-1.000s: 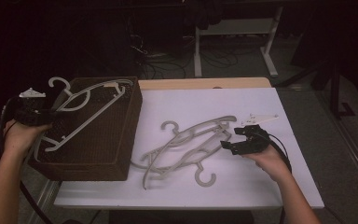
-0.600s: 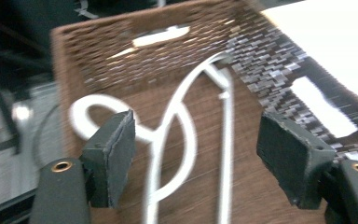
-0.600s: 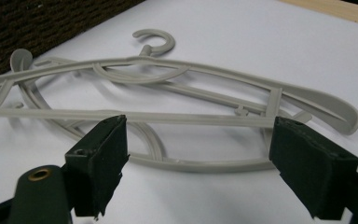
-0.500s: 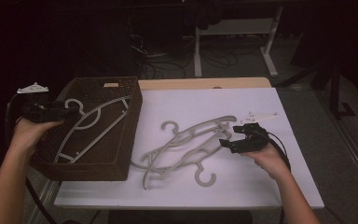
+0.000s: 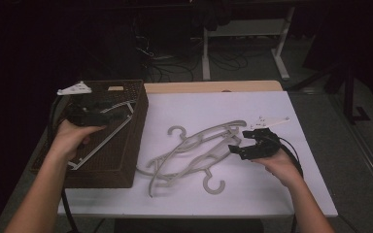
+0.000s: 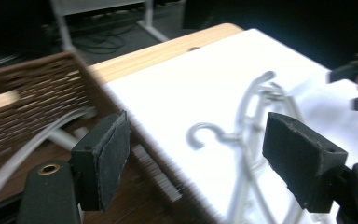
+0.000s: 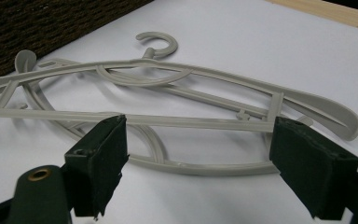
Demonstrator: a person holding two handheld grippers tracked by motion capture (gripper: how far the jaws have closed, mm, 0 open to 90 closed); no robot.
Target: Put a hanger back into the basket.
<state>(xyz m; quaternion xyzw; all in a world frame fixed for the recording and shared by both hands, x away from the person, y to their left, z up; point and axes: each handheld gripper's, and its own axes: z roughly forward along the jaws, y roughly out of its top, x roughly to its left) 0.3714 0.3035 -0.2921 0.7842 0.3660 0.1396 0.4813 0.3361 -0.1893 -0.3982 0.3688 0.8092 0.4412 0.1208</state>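
Landmark: the brown woven basket (image 5: 126,145) at the left end of the counter (image 5: 272,194).

Left gripper (image 5: 90,116): held over the basket, above the one white hanger (image 5: 108,138) that lies inside it. Its jaws have just been opening and stand spread with nothing between the pads (image 6: 105,161). In the left gripper view it points away from the basket toward the hangers on the counter, with the basket's woven wall and a white hanger bar at the left of the frame.

Grey hangers (image 5: 194,150): a loose pile just right of the basket, on the white sheet that covers the counter. Two hooks show clearly, one on the far side of the pile (image 5: 177,131) and one on the near side (image 5: 214,183); a third hook end shows in the right gripper view, so the pile appears to hold three, though the overlap makes the count uncertain. The pile's left ends reach the basket's foot.

Right gripper (image 5: 238,148): right of the pile, farther from the basket, at the broad ends of the hangers. Jaws spread; the right gripper view shows the nearest hanger bar (image 7: 191,122) just beyond the pads, not pinched.

Surface and room: a strip of bare wood (image 5: 213,87) shows along the counter's far edge. Beyond it the room is dark, with white table legs (image 5: 281,53) and cables (image 5: 150,58) on the floor.

Count: one basket, two grippers, one white hanger.
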